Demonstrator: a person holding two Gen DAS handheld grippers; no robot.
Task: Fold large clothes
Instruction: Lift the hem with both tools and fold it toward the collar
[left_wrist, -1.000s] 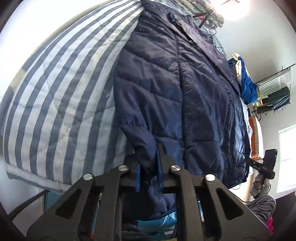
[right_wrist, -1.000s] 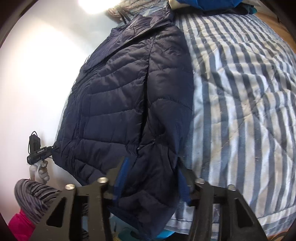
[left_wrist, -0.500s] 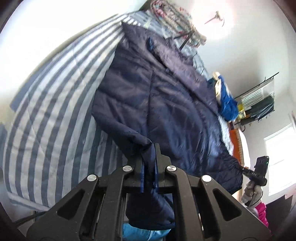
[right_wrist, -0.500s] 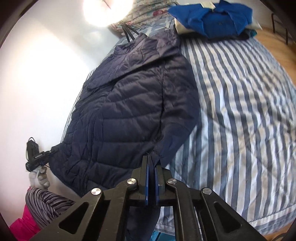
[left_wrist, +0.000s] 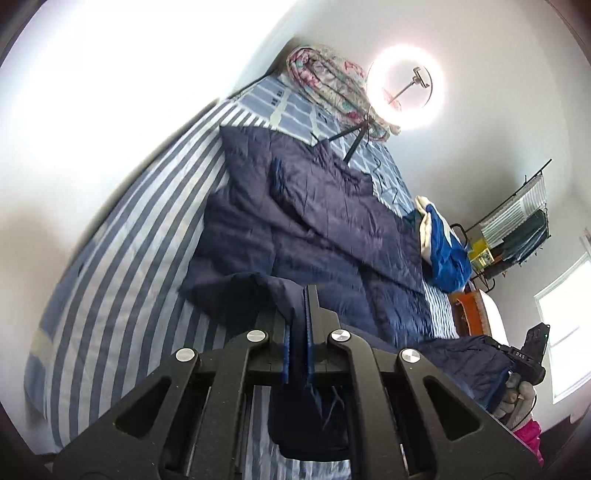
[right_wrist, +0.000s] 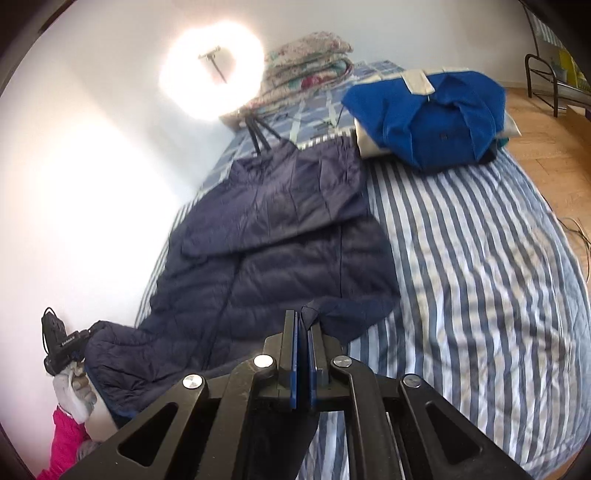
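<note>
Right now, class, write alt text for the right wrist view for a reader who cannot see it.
The right gripper has its fingers closed on the near hem of a navy puffer jacket spread on a blue-and-white striped bed. A folded blue garment lies at the far end, and a ring light glows by the white wall.

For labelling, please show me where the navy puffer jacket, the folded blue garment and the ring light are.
navy puffer jacket (right_wrist: 280, 266), right wrist view, quilted body.
folded blue garment (right_wrist: 436, 122), right wrist view, top.
ring light (left_wrist: 406, 86), left wrist view, glowing ring.
</note>
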